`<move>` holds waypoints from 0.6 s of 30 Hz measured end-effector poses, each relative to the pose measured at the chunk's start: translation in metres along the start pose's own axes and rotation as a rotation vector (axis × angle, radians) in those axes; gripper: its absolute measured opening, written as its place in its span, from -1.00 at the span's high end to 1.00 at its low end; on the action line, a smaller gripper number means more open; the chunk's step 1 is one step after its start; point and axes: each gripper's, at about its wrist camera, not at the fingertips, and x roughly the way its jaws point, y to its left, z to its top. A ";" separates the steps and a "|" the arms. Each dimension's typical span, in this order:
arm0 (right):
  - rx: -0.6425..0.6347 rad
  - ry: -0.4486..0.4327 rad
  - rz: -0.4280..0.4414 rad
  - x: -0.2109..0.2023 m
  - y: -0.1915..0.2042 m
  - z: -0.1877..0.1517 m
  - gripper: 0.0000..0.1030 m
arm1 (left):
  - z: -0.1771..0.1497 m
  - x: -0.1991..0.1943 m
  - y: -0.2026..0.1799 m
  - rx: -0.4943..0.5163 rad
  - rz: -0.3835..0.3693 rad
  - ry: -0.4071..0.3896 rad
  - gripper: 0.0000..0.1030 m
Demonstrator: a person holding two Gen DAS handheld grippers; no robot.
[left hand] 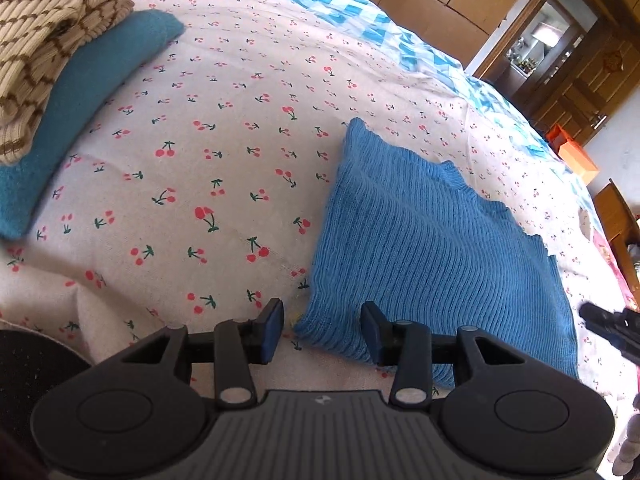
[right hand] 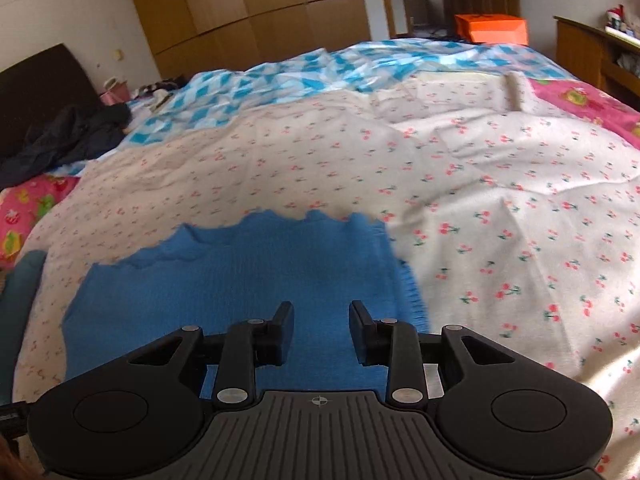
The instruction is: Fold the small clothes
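A folded blue ribbed-knit sweater [left hand: 432, 264] lies flat on the cherry-print bed cover [left hand: 224, 128]. The left gripper [left hand: 322, 330] at its six-o'clock corner and the right gripper [right hand: 320, 330] above it both stand part-open, holding nothing.

Blue ribbed knit [left hand: 432, 256], cream cherry-print sheet [left hand: 224, 128], teal cloth [left hand: 84, 100], beige brown-checked knit [left hand: 44, 44]

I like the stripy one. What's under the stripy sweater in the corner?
A folded teal sweater lies under the striped sweater, on the cherry sheet. Its covered part can't be seen.
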 end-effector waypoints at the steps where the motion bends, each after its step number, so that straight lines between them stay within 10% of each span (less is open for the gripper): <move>1: -0.013 0.015 0.023 0.004 0.012 0.002 0.40 | 0.000 -0.001 0.000 0.000 -0.005 -0.005 0.10; 18: -0.227 0.173 0.153 0.059 0.158 0.011 0.30 | 0.002 0.000 0.010 -0.025 -0.095 0.035 0.08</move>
